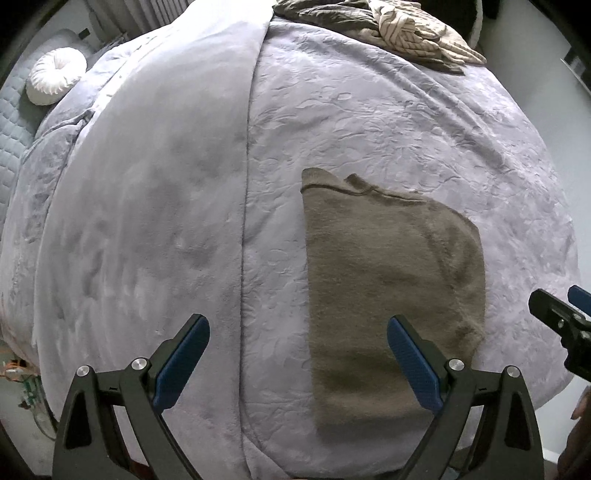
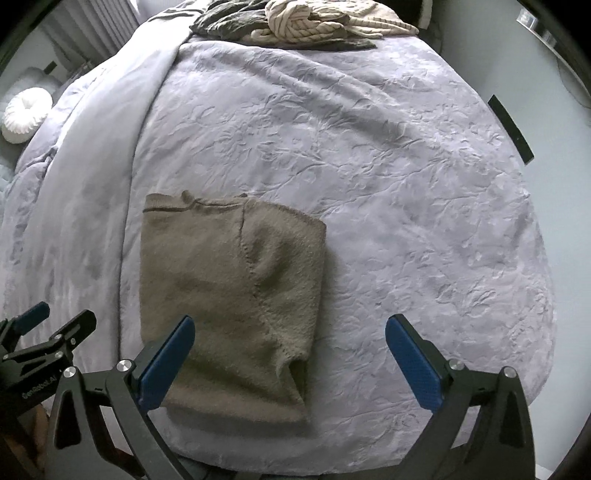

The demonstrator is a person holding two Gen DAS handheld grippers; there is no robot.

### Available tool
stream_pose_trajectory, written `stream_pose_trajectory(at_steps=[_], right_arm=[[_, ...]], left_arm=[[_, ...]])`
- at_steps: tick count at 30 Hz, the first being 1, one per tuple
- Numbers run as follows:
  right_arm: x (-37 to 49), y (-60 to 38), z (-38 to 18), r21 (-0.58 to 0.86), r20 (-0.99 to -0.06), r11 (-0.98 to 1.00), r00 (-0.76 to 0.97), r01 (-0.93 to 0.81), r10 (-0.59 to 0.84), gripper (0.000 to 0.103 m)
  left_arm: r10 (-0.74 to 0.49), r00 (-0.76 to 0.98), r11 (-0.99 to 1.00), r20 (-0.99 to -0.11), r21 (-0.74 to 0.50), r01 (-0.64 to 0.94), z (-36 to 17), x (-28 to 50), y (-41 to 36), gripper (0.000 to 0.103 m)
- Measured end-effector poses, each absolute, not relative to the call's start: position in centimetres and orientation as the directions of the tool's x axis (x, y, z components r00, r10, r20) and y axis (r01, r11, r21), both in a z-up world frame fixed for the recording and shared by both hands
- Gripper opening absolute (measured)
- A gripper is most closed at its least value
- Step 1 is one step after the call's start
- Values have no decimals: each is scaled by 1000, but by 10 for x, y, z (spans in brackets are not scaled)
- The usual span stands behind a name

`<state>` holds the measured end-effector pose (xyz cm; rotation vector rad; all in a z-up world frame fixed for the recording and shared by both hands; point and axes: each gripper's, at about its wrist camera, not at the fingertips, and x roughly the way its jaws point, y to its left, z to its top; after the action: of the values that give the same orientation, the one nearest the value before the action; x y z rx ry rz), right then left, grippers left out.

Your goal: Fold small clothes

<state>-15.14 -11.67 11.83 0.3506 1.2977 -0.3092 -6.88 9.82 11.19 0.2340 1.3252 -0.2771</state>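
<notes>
Two grippers: left gripper (image 1: 298, 363), right gripper (image 2: 290, 363). Black angular frames, silver round screws, blue textured finger pads (image 2: 166, 363).

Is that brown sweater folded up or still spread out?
Folded. The sweater lies as a compact rectangle on the bed, layered edges showing at its near corner, no sleeves sticking out.

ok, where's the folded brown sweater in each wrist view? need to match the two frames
Left wrist: folded brown sweater lies right of centre on the bedspread, running down behind the left gripper's right finger.
Right wrist: the sweater lies left of centre, its lower left corner behind the right gripper's left finger.
Shared landmark: the clothes pile at the bed's far edge, top of both views.
</notes>
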Motion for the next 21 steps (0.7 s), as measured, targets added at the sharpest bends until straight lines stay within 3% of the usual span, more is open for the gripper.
stream_pose_trajectory(at_steps=[21], right_arm=[[-152, -114, 117, 77, -972, 907, 234, 414, -24, 103]], left_arm=[[-48, 226, 943, -973, 30, 332, 114, -72, 97, 97]])
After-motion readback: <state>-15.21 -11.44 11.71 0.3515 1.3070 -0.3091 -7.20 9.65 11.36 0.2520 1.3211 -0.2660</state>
